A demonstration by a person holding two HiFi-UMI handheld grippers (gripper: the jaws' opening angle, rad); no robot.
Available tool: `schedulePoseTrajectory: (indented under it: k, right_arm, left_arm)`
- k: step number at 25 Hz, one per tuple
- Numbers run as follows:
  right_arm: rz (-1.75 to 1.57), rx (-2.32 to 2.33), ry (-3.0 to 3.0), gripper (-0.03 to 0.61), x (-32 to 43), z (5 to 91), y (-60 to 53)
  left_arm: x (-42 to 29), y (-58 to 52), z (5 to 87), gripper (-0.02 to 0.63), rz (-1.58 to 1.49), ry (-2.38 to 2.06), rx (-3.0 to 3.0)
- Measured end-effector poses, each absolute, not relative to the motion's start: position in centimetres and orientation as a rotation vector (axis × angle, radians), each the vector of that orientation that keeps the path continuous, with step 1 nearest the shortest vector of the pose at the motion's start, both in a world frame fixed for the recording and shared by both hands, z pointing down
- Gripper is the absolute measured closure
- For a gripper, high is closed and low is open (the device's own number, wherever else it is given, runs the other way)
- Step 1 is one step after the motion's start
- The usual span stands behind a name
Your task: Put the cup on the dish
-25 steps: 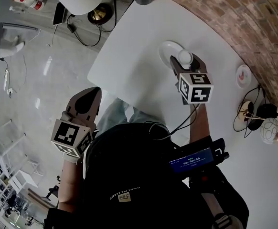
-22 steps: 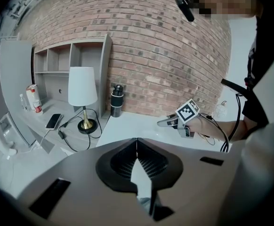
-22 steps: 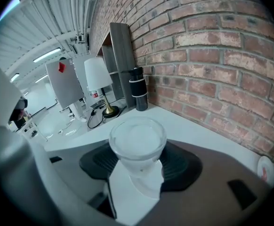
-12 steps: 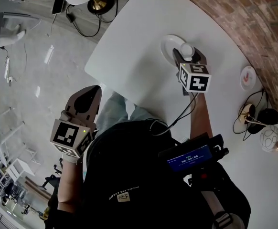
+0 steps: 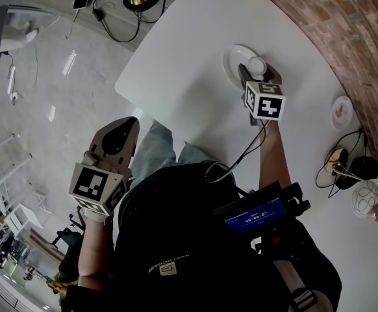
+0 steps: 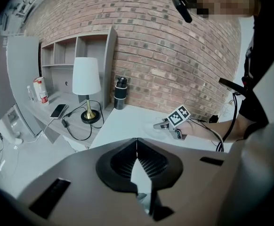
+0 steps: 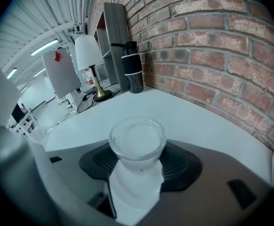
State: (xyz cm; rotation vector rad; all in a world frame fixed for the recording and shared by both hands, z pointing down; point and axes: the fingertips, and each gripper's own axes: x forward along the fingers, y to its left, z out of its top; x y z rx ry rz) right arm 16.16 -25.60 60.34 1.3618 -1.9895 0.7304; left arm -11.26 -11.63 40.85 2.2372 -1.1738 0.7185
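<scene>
the right gripper (image 5: 257,71) is the one that matters here. its jaws are closed on the cup (image 5: 257,65), pressing its sides below the rim. in the right gripper view the cup (image 7: 137,142) stands upright between the jaws of the right gripper (image 7: 138,166), long axis vertical, its open mouth facing up at the camera.

seen from the head, the cup sits over the dish (image 5: 234,57), on the side of the dish nearer the brick wall (image 5: 319,25), not over its middle. no view settles whether the cup's base touches the dish or hangs just above it, because the jaws and the cup itself hide the dish in the right gripper view. my judgement is that the move left is a short one: straight down, with perhaps a nudge toward the dish's centre, then letting go.

the left gripper (image 5: 115,138) is well apart from the dish, off the edge of the bench (image 5: 176,77) by the person's knee. its jaws (image 6: 137,161) are together with nothing between them.

against the head view a second earlier, the cup then lay at the dish's wall-side rim. now it overlaps the dish more. the left gripper has not shifted.
</scene>
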Motion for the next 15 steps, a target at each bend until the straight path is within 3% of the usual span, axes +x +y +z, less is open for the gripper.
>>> schedulePoseTrajectory:
  k: [15]
  right_arm:
    - [0.653, 1.383, -1.990, 0.313, 15.4, 61.9, -27.2]
  left_arm:
    - [-11.8, -12.0, 41.4, 0.606, 0.719, -1.190, 2.195]
